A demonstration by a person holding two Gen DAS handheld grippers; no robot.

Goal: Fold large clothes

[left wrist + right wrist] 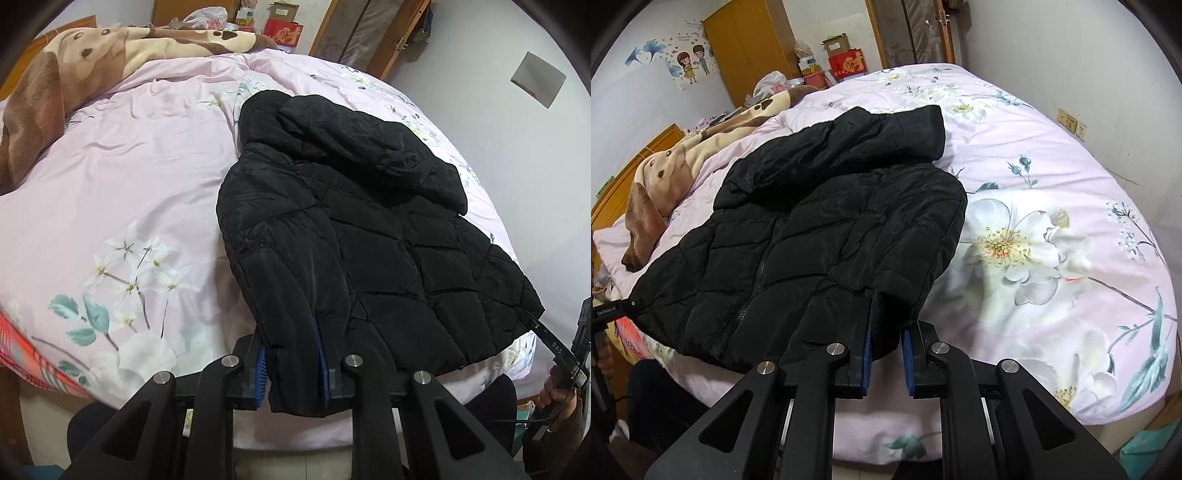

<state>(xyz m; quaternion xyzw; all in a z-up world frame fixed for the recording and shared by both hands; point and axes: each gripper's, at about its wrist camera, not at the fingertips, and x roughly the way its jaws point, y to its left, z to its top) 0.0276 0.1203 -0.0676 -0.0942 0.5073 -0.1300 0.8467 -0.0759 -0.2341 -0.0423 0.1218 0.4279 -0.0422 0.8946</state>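
A black quilted hooded jacket lies front up on the pink floral bed cover, hood toward the far side, zip closed. My left gripper is shut on the cuff of its left sleeve at the near bed edge. My right gripper is shut on the cuff of the other sleeve in the right wrist view, where the jacket fills the middle left. The right gripper also shows at the right edge of the left wrist view, and the left gripper at the left edge of the right wrist view.
A brown and cream blanket is bunched at the far left of the bed. Boxes and bags stand beyond the bed by a wooden wardrobe. A wall runs along the bed's right side.
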